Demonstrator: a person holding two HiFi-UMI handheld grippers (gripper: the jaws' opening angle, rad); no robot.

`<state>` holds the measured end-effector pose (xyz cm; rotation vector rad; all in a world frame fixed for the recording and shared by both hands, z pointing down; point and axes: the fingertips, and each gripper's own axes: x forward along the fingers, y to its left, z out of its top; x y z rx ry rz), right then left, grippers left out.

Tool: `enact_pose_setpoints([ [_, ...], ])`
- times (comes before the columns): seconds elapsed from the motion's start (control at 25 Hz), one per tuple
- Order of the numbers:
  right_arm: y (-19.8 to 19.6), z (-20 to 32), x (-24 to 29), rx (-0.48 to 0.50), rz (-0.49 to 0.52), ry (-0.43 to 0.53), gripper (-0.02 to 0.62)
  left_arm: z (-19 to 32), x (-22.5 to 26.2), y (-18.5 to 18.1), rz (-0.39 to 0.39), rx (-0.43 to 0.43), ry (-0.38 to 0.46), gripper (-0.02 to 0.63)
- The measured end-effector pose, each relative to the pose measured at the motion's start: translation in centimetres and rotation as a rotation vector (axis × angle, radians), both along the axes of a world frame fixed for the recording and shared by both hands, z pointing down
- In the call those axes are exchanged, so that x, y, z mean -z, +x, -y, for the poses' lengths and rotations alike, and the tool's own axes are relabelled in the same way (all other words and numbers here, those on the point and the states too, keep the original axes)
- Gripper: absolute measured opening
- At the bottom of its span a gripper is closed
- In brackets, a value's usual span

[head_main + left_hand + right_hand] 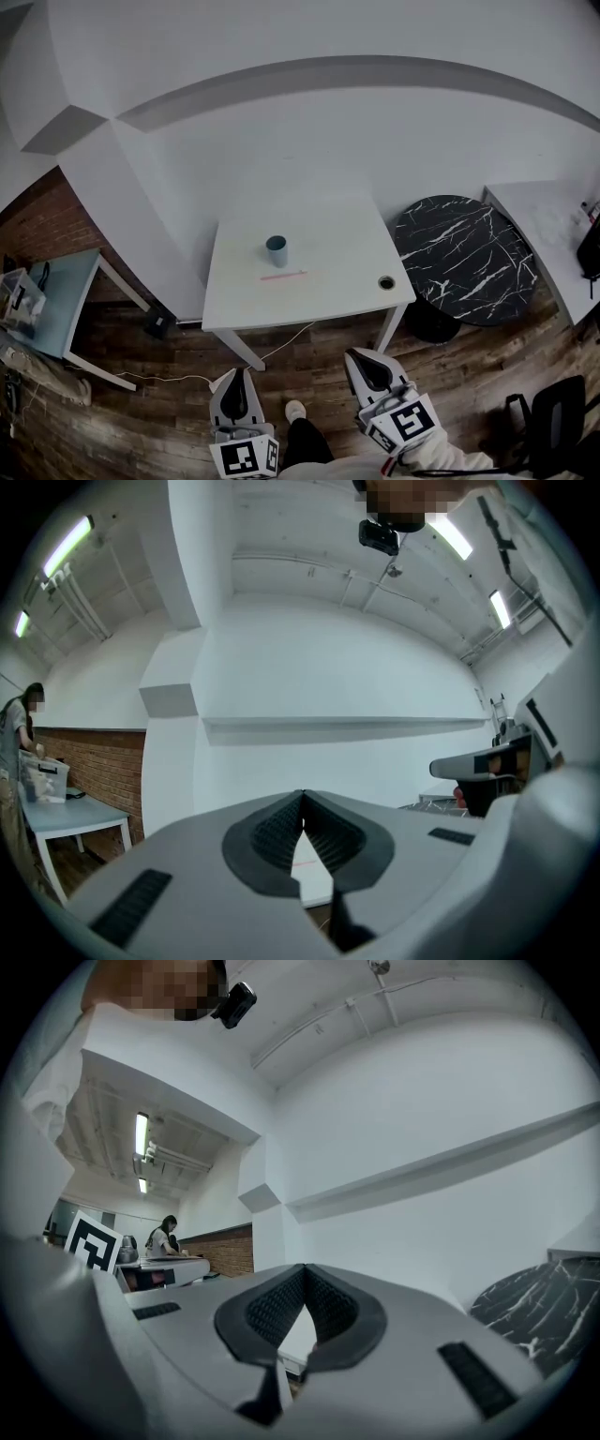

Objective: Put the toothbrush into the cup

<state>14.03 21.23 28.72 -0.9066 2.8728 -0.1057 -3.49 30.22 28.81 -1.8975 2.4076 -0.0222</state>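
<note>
A blue cup [277,250] stands upright near the middle of a white square table [337,281]. In front of it a thin pink toothbrush [283,276] lies flat on the tabletop. Both grippers hang over the wooden floor, well short of the table's near edge. My left gripper [235,378] is shut and empty; in the left gripper view its pads [281,832] meet at the tips. My right gripper [365,359] is shut and empty too, its pads [281,1309] touching in the right gripper view.
A small dark round object [386,282] sits at the table's right front corner. A round black marble table [464,258] stands to the right, a pale blue table [56,305] with a box to the left. A cable [169,380] runs across the floor. A person [164,1237] stands at the far table.
</note>
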Motion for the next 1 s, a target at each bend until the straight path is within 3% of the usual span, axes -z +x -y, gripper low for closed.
enact_pose_setpoints([
  [0.6, -18.1, 16.8, -0.6, -0.1, -0.069, -0.043, 0.003, 18.0, -0.5, -16.2, 0.005, -0.16, -0.062, 0.009],
  [0.8, -20.9, 19.9, -0.6, -0.146, -0.074, -0.048, 0.003, 22.1, -0.9, -19.3, 0.0, -0.194, -0.069, 0.009],
  [1.0, -21.4, 22.1, -1.0, -0.169, -0.089, -0.054, 0.003, 24.9, -1.8, -19.8, -0.019, -0.223, -0.082, 0.009],
])
